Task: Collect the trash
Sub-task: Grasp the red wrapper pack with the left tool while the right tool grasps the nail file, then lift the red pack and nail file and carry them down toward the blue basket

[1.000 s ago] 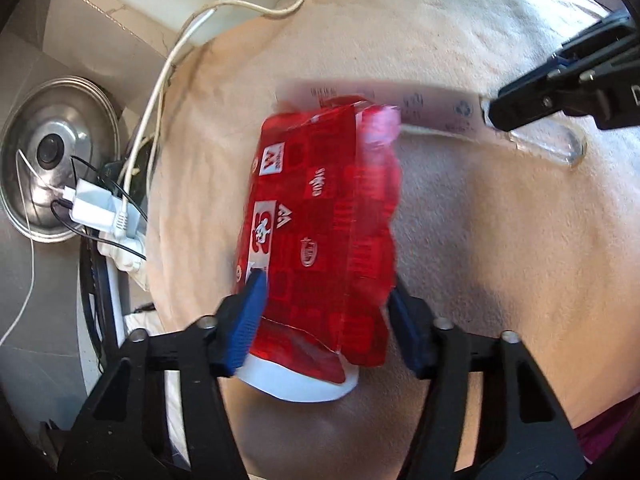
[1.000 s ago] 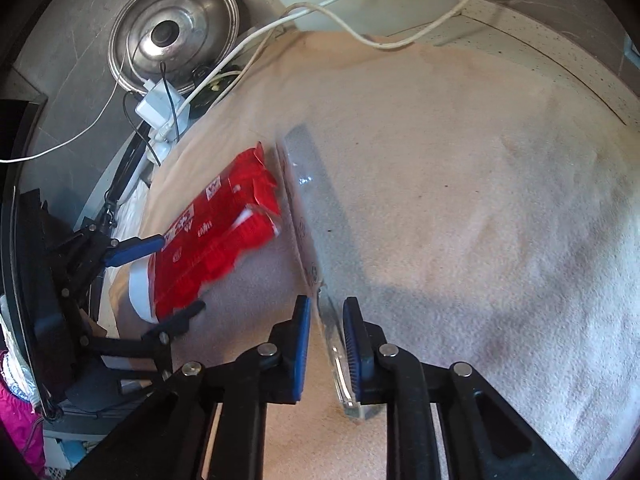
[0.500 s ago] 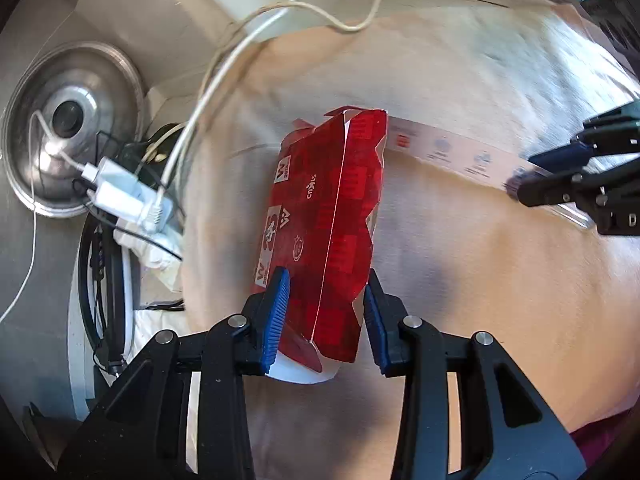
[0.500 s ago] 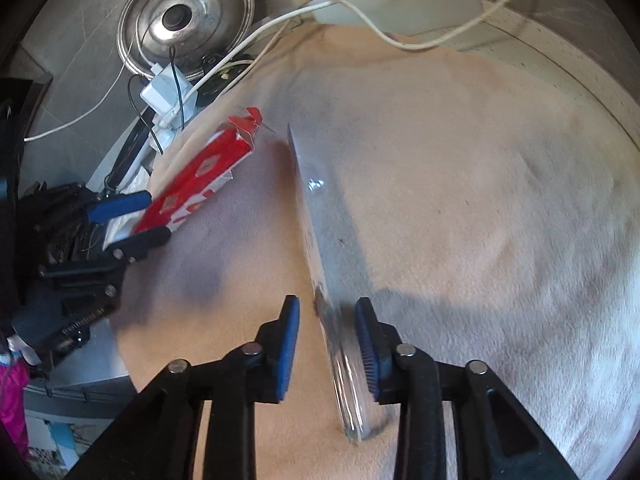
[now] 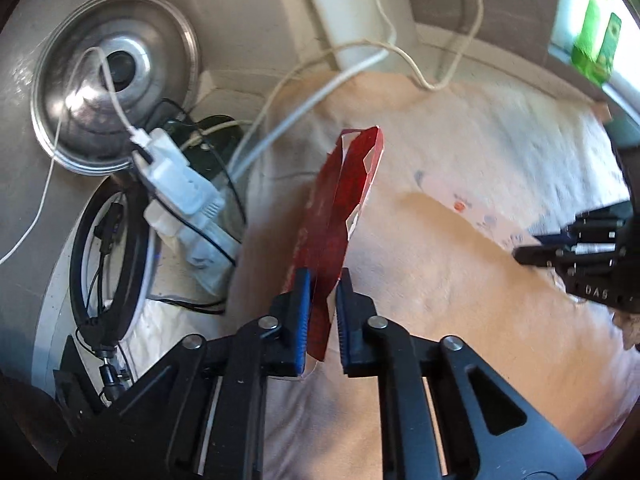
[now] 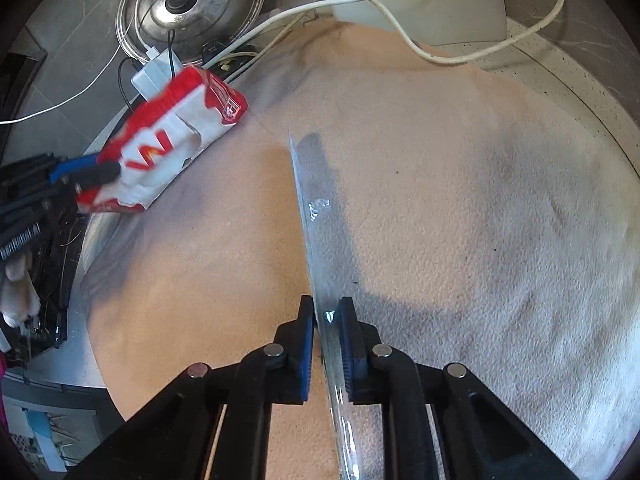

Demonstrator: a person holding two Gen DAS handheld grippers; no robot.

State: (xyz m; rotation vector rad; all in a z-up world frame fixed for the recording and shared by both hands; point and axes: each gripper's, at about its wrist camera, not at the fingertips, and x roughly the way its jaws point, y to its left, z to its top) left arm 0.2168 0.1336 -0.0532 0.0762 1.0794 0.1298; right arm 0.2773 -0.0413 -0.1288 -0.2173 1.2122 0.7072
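A red and white snack wrapper stands edge-on above the beige blanket. My left gripper is closing on its lower end, and both blue pads press the foil. From the right wrist view the same wrapper hangs off the blanket's left edge in the left gripper. A long clear plastic strip lies along the blanket. My right gripper is closing on its near end, pads against it. In the left wrist view the right gripper sits at the far right beside the blurred strip.
A steel pot lid, a white power adapter with cables and a black ring-shaped stand crowd the floor left of the blanket. A white cord loops over its far edge. Green bottles stand on the sill.
The left jaws closed on the red wrapper and lifted it, folding it from flat to edge-on. The right jaws opened briefly, then closed again on the clear strip.
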